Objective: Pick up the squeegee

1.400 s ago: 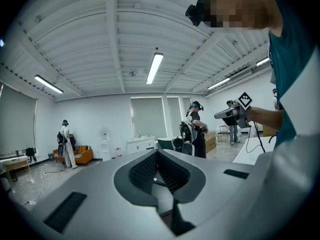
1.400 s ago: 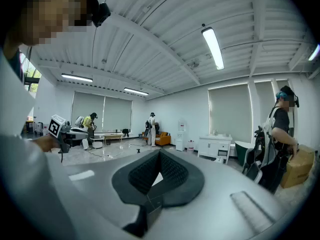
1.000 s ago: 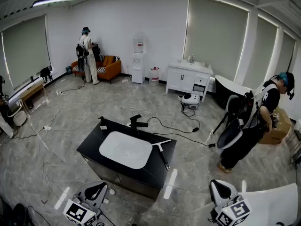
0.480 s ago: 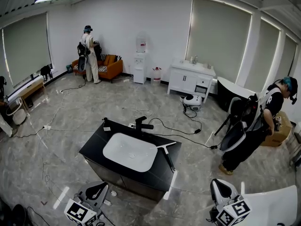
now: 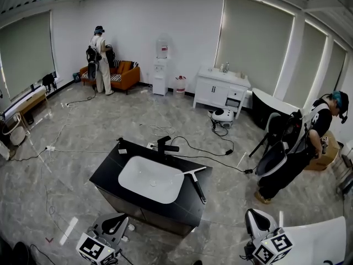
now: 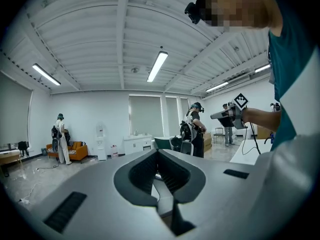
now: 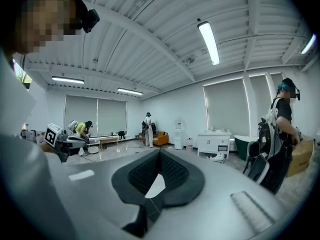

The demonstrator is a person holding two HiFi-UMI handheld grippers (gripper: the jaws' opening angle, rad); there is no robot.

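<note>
The reach has not yet begun; approach is the step in hand. The black-handled squeegee with a pale blade point(image 5: 196, 185) lies flat on the black-topped bench point(image 5: 110, 171), just beside the white rectangular basin point(image 5: 135, 173), which looks empty. The left gripper point(image 5: 113, 223) and right gripper point(image 5: 258, 223) hang well apart from it, with each one's fingers pressed together on nothing. The next move calls for reaching in, spreading the fingers and straddling the handle.

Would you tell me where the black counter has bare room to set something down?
Bare: the strip of counter left of the basin, and the near corner between the basin and the squeegee handle. Crowded: the back edge round the faucet, and the right side, where the squeegee lies.
</note>
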